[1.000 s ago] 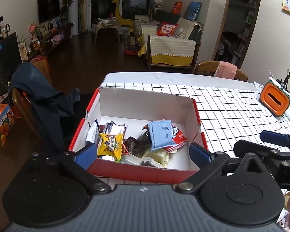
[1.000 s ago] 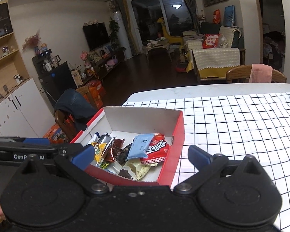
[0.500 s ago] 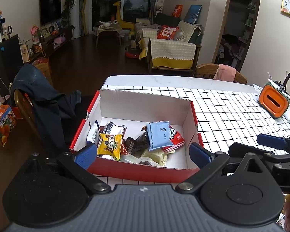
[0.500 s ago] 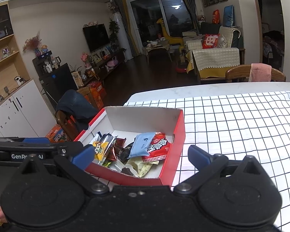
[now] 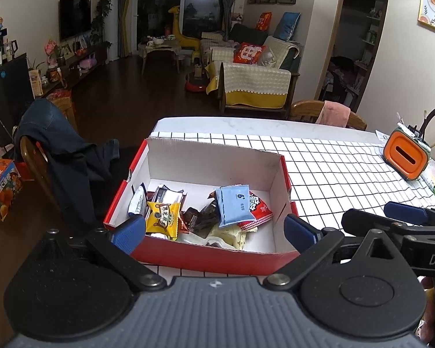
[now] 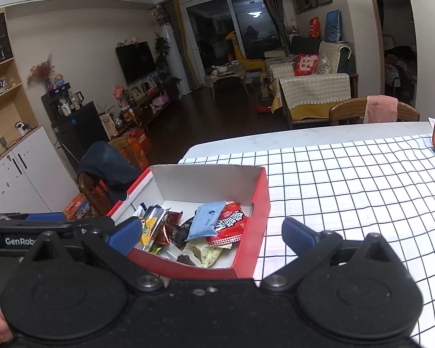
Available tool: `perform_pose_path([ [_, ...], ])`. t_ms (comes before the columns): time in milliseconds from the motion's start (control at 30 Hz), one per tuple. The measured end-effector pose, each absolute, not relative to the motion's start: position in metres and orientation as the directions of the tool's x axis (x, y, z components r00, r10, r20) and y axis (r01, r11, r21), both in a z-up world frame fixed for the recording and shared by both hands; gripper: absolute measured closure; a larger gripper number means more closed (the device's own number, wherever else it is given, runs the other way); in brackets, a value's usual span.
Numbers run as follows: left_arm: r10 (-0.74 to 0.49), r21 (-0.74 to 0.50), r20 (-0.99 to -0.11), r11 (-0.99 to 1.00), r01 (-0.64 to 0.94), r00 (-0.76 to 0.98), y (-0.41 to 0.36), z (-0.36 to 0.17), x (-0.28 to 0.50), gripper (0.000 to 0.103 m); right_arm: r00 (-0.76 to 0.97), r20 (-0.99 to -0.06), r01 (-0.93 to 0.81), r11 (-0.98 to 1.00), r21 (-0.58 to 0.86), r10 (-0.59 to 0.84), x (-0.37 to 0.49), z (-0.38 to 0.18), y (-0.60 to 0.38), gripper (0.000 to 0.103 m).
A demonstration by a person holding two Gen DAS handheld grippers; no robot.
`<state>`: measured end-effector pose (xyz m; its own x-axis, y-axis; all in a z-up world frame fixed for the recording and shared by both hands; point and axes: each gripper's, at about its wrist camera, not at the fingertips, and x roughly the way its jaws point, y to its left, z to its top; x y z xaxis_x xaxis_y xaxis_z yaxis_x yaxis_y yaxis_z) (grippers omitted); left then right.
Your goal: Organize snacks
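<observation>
- Red cardboard box with white inside on the grid-patterned table, packed with wrapped snacks.
- Left gripper near its front wall, jaws spread, empty.
- Right gripper alongside, jaws spread, empty.

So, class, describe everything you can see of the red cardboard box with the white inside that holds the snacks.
The red cardboard box is shallow, rectangular and lidless, red outside and plain white inside. It sits flat on the black-and-white checked tablecloth by the table's left edge. Wrapped snacks lie piled at its near end, among them a light blue packet and a yellow packet; the far end is bare. Neither gripper touches it.
</observation>
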<state>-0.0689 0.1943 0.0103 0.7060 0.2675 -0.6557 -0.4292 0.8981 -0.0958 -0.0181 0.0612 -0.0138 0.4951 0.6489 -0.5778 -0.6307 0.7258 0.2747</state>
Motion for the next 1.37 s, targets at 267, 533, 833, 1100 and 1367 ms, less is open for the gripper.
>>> perform_pose_path([
  [267, 0.269, -0.097, -0.641, 0.9, -0.424, 0.719, 0.192, 0.014, -0.073, 0.001, 0.508, -0.576, -0.622, 0.735, 0.269, 0.641, -0.02, -0.011, 0.06, 0.0],
  [533, 0.267, -0.103, -0.641, 0.899, -0.426, 0.719, 0.19, 0.015, -0.077, 0.001, 0.499, -0.584, -0.623, 0.734, 0.271, 0.64, -0.021, -0.012, 0.06, 0.0],
  [833, 0.253, -0.111, -0.654, 0.9, -0.422, 0.713, 0.191, 0.012, -0.079, 0.001, 0.492, -0.598, -0.614, 0.739, 0.277, 0.633, -0.021, -0.014, 0.061, 0.0],
  [1100, 0.244, -0.12, -0.662, 0.899, -0.422, 0.709, 0.191, 0.01, -0.079, 0.001, 0.489, -0.606, -0.608, 0.743, 0.28, 0.628, -0.02, -0.016, 0.06, 0.0],
  [1367, 0.24, -0.123, -0.667, 0.898, -0.422, 0.705, 0.189, 0.007, -0.077, 0.001, 0.488, -0.608, -0.604, 0.745, 0.283, 0.627, -0.018, -0.017, 0.059, 0.0],
])
